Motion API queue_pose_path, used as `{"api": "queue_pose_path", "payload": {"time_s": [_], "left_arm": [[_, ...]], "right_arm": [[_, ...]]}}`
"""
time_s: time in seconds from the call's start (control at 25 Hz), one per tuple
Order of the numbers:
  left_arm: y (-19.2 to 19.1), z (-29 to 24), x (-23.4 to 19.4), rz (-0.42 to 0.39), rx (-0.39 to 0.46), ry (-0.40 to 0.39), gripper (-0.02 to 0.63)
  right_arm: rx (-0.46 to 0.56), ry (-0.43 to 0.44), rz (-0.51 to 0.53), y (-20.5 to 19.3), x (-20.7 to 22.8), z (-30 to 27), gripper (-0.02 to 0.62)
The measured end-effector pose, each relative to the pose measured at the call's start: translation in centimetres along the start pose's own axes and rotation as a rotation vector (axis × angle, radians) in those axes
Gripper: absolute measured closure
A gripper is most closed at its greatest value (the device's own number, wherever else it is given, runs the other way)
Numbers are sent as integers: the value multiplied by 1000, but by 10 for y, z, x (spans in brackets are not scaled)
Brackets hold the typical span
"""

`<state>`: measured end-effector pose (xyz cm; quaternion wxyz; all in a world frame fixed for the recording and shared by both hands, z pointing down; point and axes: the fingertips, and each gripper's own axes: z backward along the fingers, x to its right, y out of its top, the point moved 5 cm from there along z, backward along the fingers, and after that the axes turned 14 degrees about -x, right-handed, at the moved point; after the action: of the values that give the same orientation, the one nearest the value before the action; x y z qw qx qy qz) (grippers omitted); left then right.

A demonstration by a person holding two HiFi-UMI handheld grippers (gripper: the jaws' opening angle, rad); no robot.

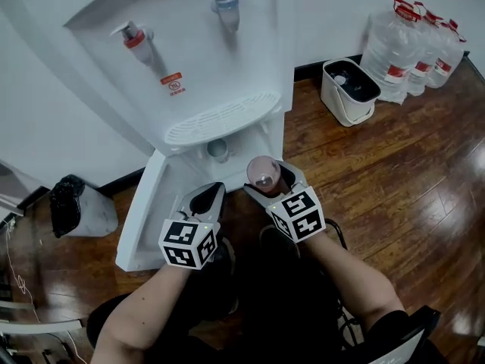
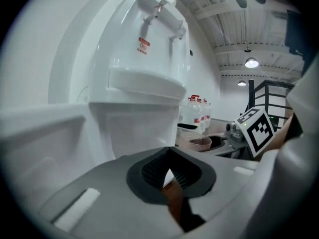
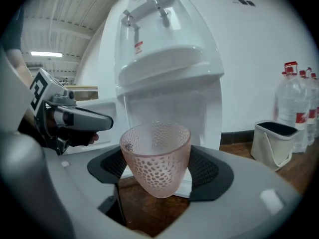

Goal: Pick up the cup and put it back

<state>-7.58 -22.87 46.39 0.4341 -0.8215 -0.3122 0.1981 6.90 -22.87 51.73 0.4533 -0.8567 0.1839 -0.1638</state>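
A pink, dimpled, see-through cup (image 1: pixel 264 173) is upright between the pads of my right gripper (image 1: pixel 267 182), which is shut on it in front of the white water dispenser (image 1: pixel 204 67). In the right gripper view the cup (image 3: pixel 156 157) fills the space between the dark pads, with the dispenser's lower cabinet behind it. My left gripper (image 1: pixel 211 194) hangs beside it on the left, its jaws a little apart with nothing between them. The left gripper view shows a narrow gap between the left gripper's pads (image 2: pixel 149 169), and the cup (image 2: pixel 200 143) is off to the right.
The dispenser has a red tap (image 1: pixel 135 38), a blue tap (image 1: pixel 226 2) and a slotted drip tray (image 1: pixel 220 118); its lower door (image 1: pixel 144 211) stands open. A white bin (image 1: pixel 348 89) and several water bottles (image 1: pixel 413 48) sit at the right, and a bagged bin (image 1: pixel 76 207) at the left.
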Motion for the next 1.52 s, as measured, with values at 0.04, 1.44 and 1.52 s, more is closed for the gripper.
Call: {"api": "queue_pose_path", "payload": {"time_s": [0.04,1.44,1.52], "left_arm": [[6,8,2,-1,6,-4,521],[170,227,35,-16,212,-136,396],[167,228,34,-18,213,-132,396]], "right_arm": [[5,9,0,5,-5,11,218],[-13,222,143,190,-92,216,218],[-22,235,151,194,-99,218,218]]}}
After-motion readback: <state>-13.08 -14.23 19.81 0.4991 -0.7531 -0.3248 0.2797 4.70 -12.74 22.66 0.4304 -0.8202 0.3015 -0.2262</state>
